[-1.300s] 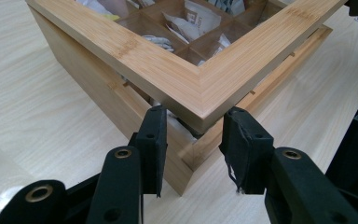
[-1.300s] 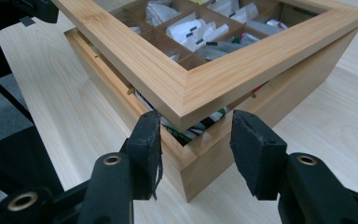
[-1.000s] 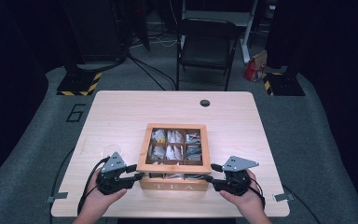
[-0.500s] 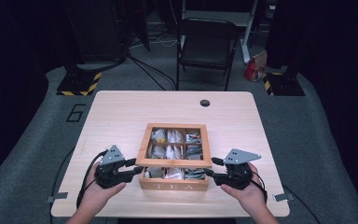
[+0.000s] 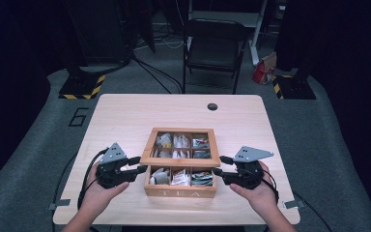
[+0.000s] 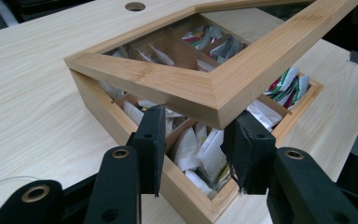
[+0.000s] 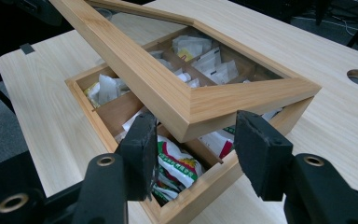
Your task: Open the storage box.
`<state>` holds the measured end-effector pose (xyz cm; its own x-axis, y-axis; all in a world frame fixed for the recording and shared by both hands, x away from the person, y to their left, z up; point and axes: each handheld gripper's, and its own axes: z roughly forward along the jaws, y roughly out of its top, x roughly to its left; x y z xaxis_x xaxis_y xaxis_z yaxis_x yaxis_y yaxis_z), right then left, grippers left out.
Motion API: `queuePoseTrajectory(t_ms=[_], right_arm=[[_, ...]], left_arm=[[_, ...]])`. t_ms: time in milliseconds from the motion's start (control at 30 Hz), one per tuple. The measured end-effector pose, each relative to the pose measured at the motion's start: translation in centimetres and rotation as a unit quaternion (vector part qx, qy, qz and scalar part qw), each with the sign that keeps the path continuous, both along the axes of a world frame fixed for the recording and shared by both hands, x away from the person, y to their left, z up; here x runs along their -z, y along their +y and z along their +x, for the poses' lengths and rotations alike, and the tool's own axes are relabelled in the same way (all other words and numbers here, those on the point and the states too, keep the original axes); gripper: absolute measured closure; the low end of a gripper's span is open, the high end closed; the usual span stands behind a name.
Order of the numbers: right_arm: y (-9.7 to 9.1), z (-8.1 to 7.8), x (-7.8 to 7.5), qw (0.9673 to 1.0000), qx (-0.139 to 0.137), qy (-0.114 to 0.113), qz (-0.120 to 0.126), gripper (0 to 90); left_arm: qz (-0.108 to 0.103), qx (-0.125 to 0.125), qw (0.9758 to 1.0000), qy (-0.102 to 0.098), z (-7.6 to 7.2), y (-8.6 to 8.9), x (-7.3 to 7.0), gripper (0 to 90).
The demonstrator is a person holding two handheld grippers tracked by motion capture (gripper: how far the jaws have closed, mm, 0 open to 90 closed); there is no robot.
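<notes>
High view, tea box: the wooden tea box (image 5: 180,166) sits on the near half of the table (image 5: 125,116), and we use it as our landmark; its glazed lid (image 5: 180,145) is tilted up at the front, hinged along the far edge
High view, grippers: our left gripper (image 5: 134,170) is at the box's left front corner, our right gripper (image 5: 222,166) at its right front corner, both at lid height
Left gripper view, lid: the lid's corner (image 6: 219,100) hangs between and just beyond our two pads (image 6: 151,140), above the open box and its tea bags (image 6: 200,149)
Left gripper view, grip: jaws half spread, one to each side of the corner; we cannot tell whether the pads press on the wood or merely carry it from below
Right gripper view, lid: the other front corner (image 7: 242,100) sits likewise between our pads (image 7: 261,149), over the colourful sachets (image 7: 175,163)
Right gripper view, grip: jaws partly spread around the corner; contact not clear either
Handling, our judgement: the frame is stiff and fairly light, but its glass pane is fragile, and smooth wood may slip
Where to hold: at the two front corners of the frame, never on the pane, raising both sides evenly so that the hinges do not twist
</notes>
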<state>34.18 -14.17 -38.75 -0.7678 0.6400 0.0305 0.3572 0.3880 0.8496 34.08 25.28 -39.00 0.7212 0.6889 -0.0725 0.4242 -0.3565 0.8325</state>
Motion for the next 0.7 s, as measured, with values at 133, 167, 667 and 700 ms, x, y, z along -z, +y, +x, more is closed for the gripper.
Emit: queuePoseTrajectory(t_ms=[133, 167, 667, 700], right_arm=[[0.0, 0.3, -0.5, 1.0, 0.003, 0.003, 0.004, 49.3], [0.0, 0.4, -0.6, 1.0, 0.0, 0.001, 0.003, 49.4], [-0.1, 1.4, -2.2, 0.9998, 0.006, 0.003, 0.017, 50.8], [-0.1, 1.4, -2.4, 0.9998, 0.006, 0.002, 0.018, 50.9]], left_arm=[[-0.005, 0.001, 1.0, -0.005, 0.2, 0.1, -0.4, 59.3], [-0.007, 0.001, 1.0, -0.005, 0.2, 0.1, -0.5, 59.2], [-0.027, -0.01, 0.9996, 0.0, 0.9, 0.9, 1.2, 51.0], [-0.027, -0.007, 0.9996, 0.003, 1.0, 0.8, 1.6, 52.0]])
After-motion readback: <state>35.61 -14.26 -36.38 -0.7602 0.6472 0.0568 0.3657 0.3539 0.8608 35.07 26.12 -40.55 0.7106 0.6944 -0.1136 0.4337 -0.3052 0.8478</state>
